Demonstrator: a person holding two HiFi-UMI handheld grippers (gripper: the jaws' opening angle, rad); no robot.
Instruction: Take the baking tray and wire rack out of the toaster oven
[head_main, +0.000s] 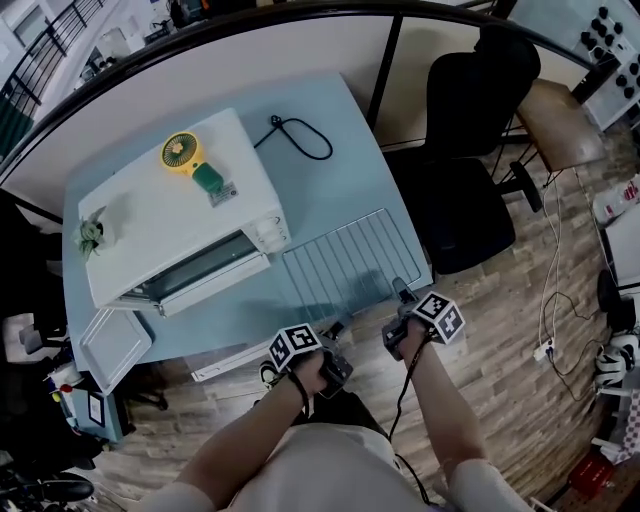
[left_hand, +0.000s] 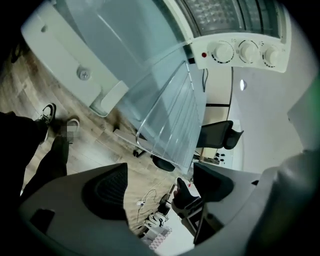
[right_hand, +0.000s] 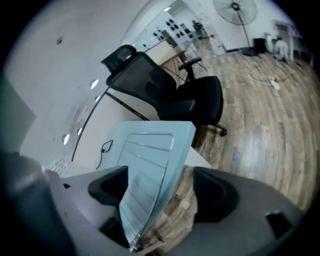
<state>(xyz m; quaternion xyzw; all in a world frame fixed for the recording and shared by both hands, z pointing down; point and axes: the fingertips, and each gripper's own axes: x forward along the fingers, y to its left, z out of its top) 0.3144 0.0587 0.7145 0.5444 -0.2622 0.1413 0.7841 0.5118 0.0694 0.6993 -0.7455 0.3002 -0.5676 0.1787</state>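
1. I am holding left tongs (left_hand: 160, 185) and right tongs (right_hand: 157, 187) spread, gripping nothing.
2. The wire rack (head_main: 345, 262) is lying right of the toaster oven (head_main: 170, 215), baking tray (head_main: 112, 345) front-left (both out).
3. I should be drawing back without snagging the rack.

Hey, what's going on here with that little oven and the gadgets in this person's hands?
A person is working at a light blue table with a tool in each hand, emptying a white toaster oven. The oven's door hangs open. The wire rack is already out, lying flat on the table to the right of the oven, and the baking tray sits by the table's left corner. The left tool and the right tool are both open and empty, near the table's front edge.
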